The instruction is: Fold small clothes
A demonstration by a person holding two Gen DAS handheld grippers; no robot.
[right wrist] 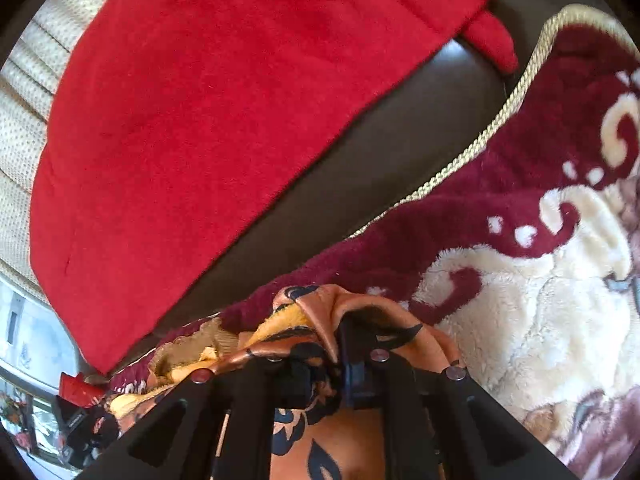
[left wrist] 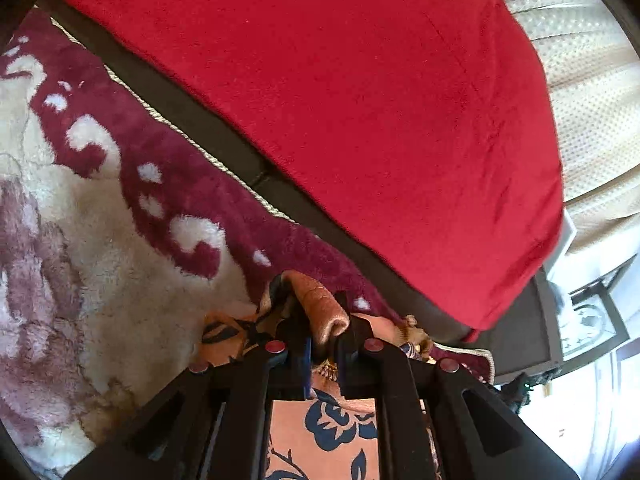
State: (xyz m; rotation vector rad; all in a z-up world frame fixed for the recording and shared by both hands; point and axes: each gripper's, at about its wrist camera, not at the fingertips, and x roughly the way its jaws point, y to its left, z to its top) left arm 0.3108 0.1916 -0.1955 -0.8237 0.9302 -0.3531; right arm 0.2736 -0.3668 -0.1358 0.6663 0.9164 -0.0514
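A small orange garment with a dark blue flower print (left wrist: 320, 420) hangs below my left gripper (left wrist: 322, 336), which is shut on a bunched edge of it. The same garment (right wrist: 320, 432) shows in the right wrist view, where my right gripper (right wrist: 332, 344) is shut on another fold of its edge. Both grippers hold the cloth just above a plush maroon and cream blanket (left wrist: 100, 240) that also shows in the right wrist view (right wrist: 520, 288). The cloth covers most of the fingertips.
A red fleece cloth (left wrist: 340, 100) lies on a dark brown leather seat (left wrist: 224, 148) beyond the blanket's corded edge; it also shows in the right wrist view (right wrist: 200, 100). Cream curtains (left wrist: 592, 120) hang behind. Dark furniture (left wrist: 584, 320) stands at the side.
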